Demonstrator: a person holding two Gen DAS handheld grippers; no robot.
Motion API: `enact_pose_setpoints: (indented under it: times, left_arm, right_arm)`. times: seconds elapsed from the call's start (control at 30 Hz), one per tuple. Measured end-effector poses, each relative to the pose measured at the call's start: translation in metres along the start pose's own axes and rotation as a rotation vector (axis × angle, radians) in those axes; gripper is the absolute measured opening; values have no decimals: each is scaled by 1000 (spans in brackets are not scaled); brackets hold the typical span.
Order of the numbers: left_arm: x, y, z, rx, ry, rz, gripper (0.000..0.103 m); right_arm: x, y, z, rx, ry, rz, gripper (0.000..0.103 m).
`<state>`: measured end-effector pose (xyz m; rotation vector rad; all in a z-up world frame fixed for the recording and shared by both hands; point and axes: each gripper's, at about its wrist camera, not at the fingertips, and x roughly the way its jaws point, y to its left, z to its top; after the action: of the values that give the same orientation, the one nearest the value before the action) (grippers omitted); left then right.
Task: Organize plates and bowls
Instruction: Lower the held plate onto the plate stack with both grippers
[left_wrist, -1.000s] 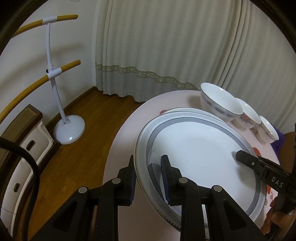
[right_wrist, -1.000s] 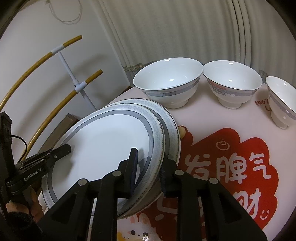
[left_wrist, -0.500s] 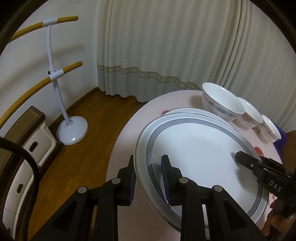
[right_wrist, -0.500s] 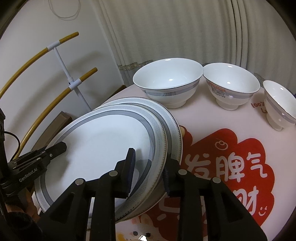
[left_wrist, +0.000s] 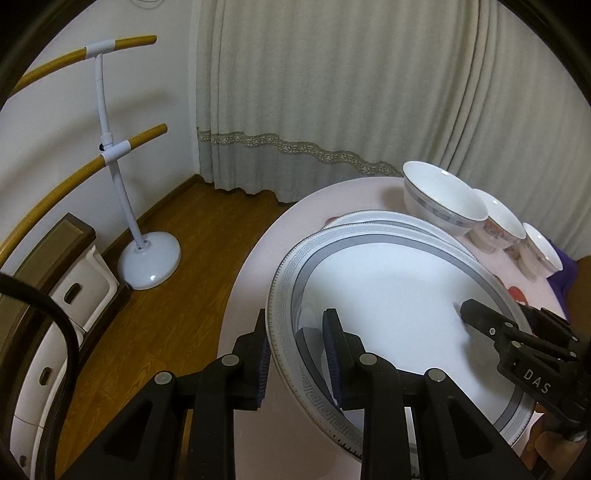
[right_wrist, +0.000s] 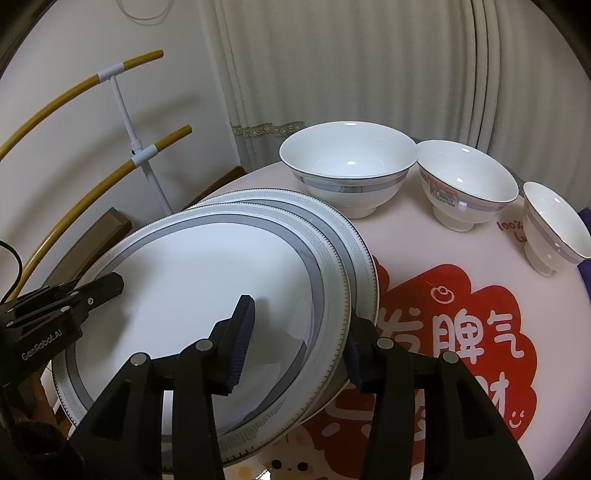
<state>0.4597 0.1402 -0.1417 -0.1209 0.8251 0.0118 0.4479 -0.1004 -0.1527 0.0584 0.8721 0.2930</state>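
A large white plate with a grey key-pattern rim (left_wrist: 388, 295) (right_wrist: 192, 273) lies on top of a second like plate (left_wrist: 391, 219) (right_wrist: 332, 218), shifted off centre toward the table's left edge. My left gripper (left_wrist: 297, 354) is shut on the top plate's near-left rim. My right gripper (right_wrist: 295, 343) straddles the plate's right rim with its jaws spread wide, open. Each gripper shows in the other's view (left_wrist: 517, 343) (right_wrist: 55, 310). Three white bowls stand in a row behind: large (right_wrist: 349, 162), medium (right_wrist: 465, 188), small (right_wrist: 554, 225).
The round pink table (left_wrist: 255, 273) bears a red printed mat (right_wrist: 454, 332). Its left edge drops to a wood floor (left_wrist: 177, 280). A white stand with yellow hoops (left_wrist: 147, 254), a dark cabinet (left_wrist: 59, 243) and curtains (left_wrist: 332, 92) lie beyond.
My right gripper's jaws have opened wide, letting go of the top plate's rim. My left gripper still holds the plate, which has settled lower onto the plate beneath.
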Motion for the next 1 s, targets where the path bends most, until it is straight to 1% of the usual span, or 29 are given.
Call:
enact_pose_setpoints:
  times: [0.47, 0.7, 0.83, 0.9, 0.93, 0.97, 1.0]
  left_arm:
    - [-12, -1, -4, -1, 5, 5, 24]
    - [-16, -5, -3, -6, 23, 18, 24]
    - [-18, -8, -3, -10, 22, 17, 23]
    - [-20, -11, -4, -1, 20, -2, 24]
    - [-21, -12, -4, 1, 22, 0, 24]
    - [-22, -14, -4, 4, 20, 10, 24]
    - [-21, -15, -4, 7, 17, 15, 25]
  right_arm:
    - [-3, 7, -1, -14, 16, -35, 54]
    - [-3, 10, -2, -29, 25, -52, 57]
    - [-6, 12, -3, -40, 28, -76, 59]
    - [-6, 15, -5, -59, 30, -94, 63]
    - [-6, 17, -5, -77, 35, -104, 68]
    - [-6, 21, -7, -97, 39, -111, 76]
    - [-6, 24, -9, -117, 43, -124, 78]
